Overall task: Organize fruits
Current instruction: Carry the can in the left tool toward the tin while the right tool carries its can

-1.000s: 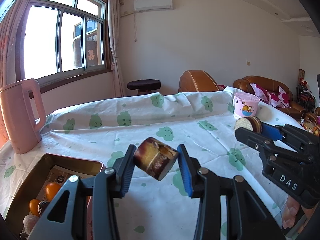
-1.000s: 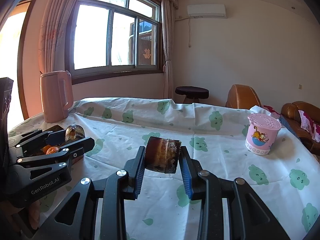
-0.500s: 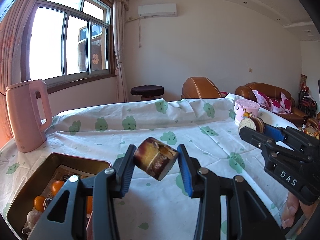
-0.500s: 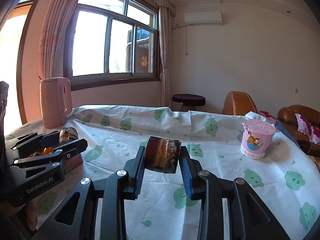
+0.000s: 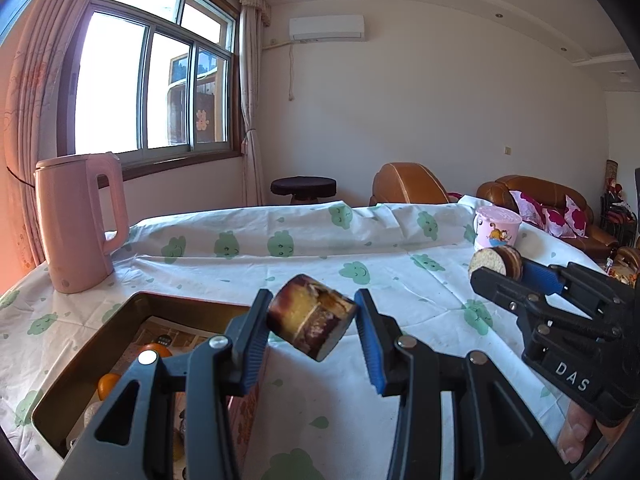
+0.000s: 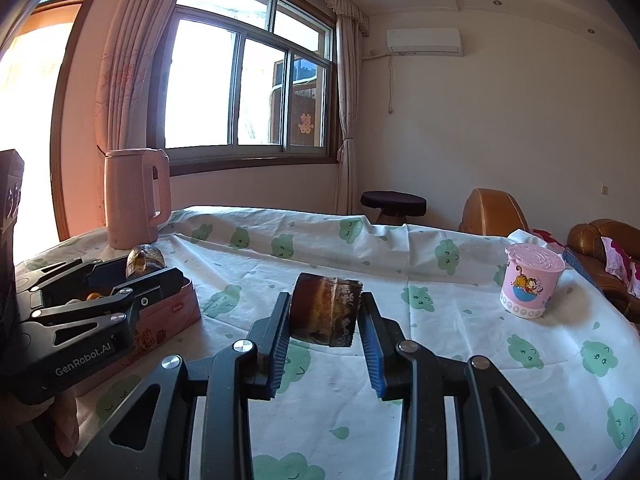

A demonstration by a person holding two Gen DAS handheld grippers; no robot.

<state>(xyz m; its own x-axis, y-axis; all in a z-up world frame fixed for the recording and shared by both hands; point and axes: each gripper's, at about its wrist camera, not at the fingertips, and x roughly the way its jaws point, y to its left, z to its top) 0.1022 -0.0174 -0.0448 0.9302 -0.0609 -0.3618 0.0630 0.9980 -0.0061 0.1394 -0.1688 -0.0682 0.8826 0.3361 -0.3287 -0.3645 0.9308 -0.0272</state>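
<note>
Hovering above the cloth-covered bench (image 5: 224, 268), the left gripper (image 5: 312, 322) is closed on a brown-and-yellow fruit chunk (image 5: 310, 326), held at lower centre of its view just right of the gold tin (image 5: 80, 364) of oranges. In the right wrist view, the right gripper (image 6: 324, 316) is clamped, jaws narrow, on a dark chunk (image 6: 326, 310) at centre frame; the pink cup (image 6: 532, 286) stands far right.

The kettle (image 5: 78, 222) stands behind the tin (image 5: 80, 364) at the table's left — the cup (image 5: 497, 229) sits far right.
</note>
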